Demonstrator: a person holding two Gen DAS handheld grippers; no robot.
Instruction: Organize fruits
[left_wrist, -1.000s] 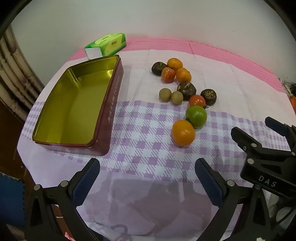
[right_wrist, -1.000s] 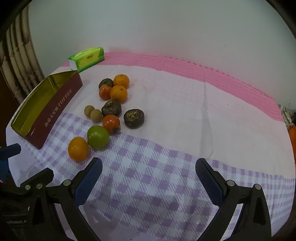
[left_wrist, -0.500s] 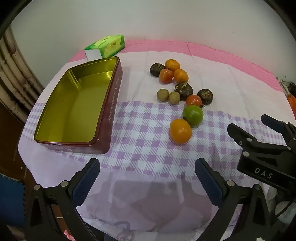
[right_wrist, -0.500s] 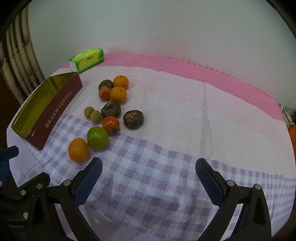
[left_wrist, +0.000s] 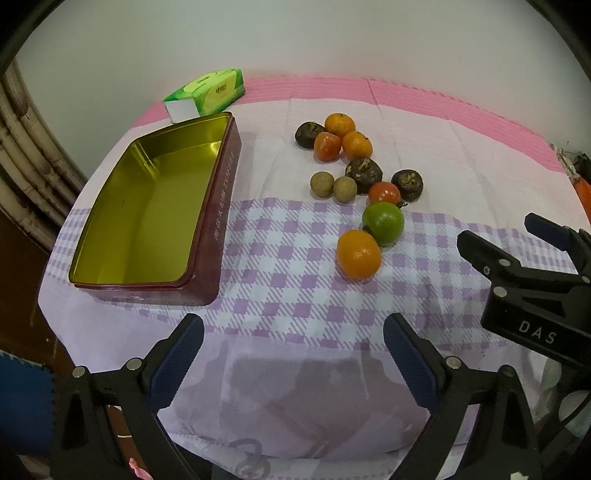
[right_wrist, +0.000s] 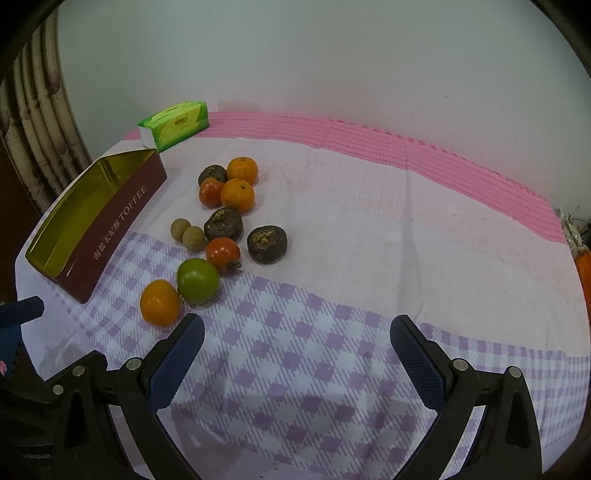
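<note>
- Left gripper (left_wrist: 293, 354), bottom of the left wrist view: jaws spread wide, nothing between them. It hangs over the near edge of the tabletop (left_wrist: 295, 387), short of all the fruit.
- Right gripper (right_wrist: 297, 354), bottom of the right wrist view: jaws also wide apart and empty, over the purple check cloth to the right of the fruit.
- Change over the last second: in the left view the fruit and tin have slid up-frame and shrunk a little, so the left gripper reads as having drawn back or lifted slightly. Right view is almost the same. No fruit has moved.
- Nearest fruit: orange (left_wrist: 358, 254), touching the green fruit (left_wrist: 383, 222) just behind it, centre-right of the left view.
- Next back: red tomato (left_wrist: 384, 192), two small tan round fruits (left_wrist: 334, 186) side by side, two dark wrinkled fruits (left_wrist: 364, 171).
- Farthest cluster: two small oranges (left_wrist: 356, 145), another red one and a third dark fruit, all touching or nearly so.
- Toffee tin (left_wrist: 221, 206), left of frame: open, gold interior bare, well apart from the fruit.
- Tissue pack (left_wrist: 207, 94), upper left, behind the tin.
- Judgement: sorting not yet begun; likely a framing pause before the first pick, the near orange being the easiest reach.
</note>
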